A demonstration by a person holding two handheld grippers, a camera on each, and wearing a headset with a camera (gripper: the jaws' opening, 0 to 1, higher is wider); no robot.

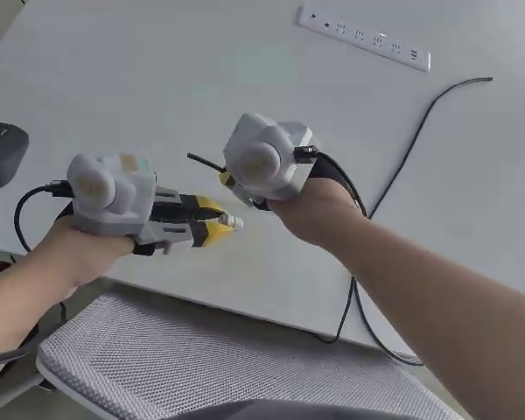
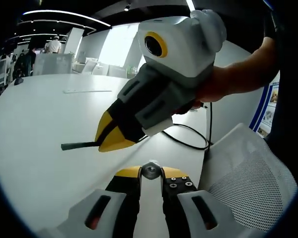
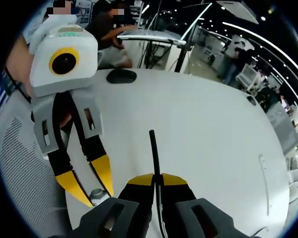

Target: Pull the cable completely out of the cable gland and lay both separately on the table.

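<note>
The cable gland (image 2: 150, 170) is a small, round grey fitting, pinched between the yellow tips of the left gripper (image 1: 222, 226) and held above the table (image 1: 245, 70). The cable (image 3: 153, 151) is thin and black, clamped in the right gripper (image 3: 153, 181), with its short free end sticking straight out past the jaws. Cable and gland are near each other but apart.
</note>
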